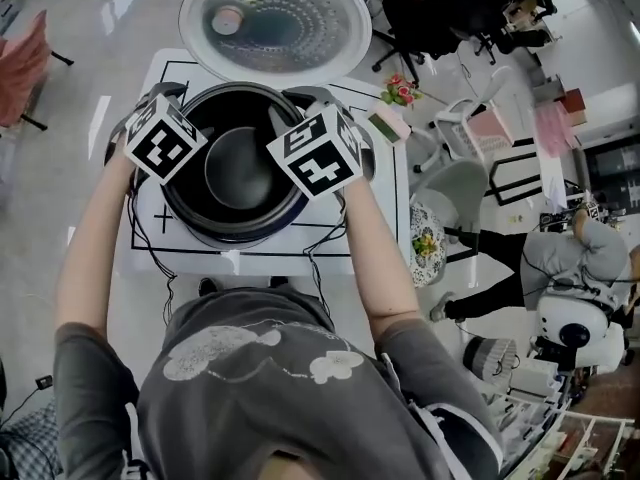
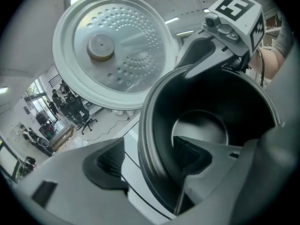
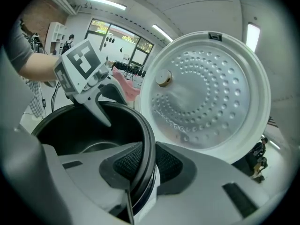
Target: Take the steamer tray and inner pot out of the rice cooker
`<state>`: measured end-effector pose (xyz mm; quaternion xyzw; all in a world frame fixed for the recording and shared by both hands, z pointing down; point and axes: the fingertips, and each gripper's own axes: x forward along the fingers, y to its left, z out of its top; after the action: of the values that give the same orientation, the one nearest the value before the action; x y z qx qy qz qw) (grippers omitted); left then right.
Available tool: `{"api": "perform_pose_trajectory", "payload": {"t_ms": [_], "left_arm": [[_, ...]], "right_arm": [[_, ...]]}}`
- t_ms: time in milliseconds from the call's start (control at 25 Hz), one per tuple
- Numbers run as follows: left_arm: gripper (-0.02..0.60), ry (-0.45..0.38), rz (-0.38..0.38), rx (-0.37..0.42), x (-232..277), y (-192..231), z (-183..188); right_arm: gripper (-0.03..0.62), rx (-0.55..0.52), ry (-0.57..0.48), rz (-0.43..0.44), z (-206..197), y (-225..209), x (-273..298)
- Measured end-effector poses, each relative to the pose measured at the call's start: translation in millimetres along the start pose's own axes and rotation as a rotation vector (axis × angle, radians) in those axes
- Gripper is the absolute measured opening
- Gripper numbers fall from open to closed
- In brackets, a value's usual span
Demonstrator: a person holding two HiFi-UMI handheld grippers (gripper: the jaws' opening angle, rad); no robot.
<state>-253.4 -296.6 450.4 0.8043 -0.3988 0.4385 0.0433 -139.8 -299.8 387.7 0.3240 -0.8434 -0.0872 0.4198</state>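
The dark inner pot [image 1: 240, 168] sits in the rice cooker, whose round perforated lid [image 1: 275, 18] stands open behind it. Only the pot's bare bottom shows inside. My left gripper [image 1: 165, 140] is at the pot's left rim. In the left gripper view its jaws [image 2: 147, 161] straddle the rim of the pot [image 2: 201, 125], one pad inside and one outside, with a gap on both sides, so it is open. My right gripper [image 1: 318, 153] is at the right rim. In the right gripper view its pads [image 3: 147, 162] pinch the pot's [image 3: 84, 130] rim.
The cooker stands on a small white table [image 1: 390, 218] marked with black lines. A small bunch of flowers [image 1: 400, 91] lies at its far right corner. Chairs and a seated person [image 1: 570, 258] are on the floor to the right.
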Motion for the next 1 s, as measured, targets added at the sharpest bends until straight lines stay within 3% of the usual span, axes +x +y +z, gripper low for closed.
{"api": "perform_pose_trajectory", "payload": {"t_ms": [80,280,440,600,1000], "left_arm": [[0.224,0.001,0.030,-0.012,-2,5,-2],[0.207,-0.036,0.052,-0.038,-10,6,4],[0.169,-0.012,0.090,0.022,-12,3,7],[0.109,0.008,0.082,0.069,-19,1,9],[0.074,-0.116,0.013,-0.003,-49,2,29]], "right_arm": [[0.105,0.002,-0.013,-0.010,1,0,-3],[0.103,0.026,-0.042,-0.032,3,-3,-13],[0.101,0.038,-0.051,-0.029,3,-5,-15],[0.100,0.072,-0.093,-0.005,11,-6,-21],[0.098,0.067,-0.190,-0.026,31,-11,-45]]}}
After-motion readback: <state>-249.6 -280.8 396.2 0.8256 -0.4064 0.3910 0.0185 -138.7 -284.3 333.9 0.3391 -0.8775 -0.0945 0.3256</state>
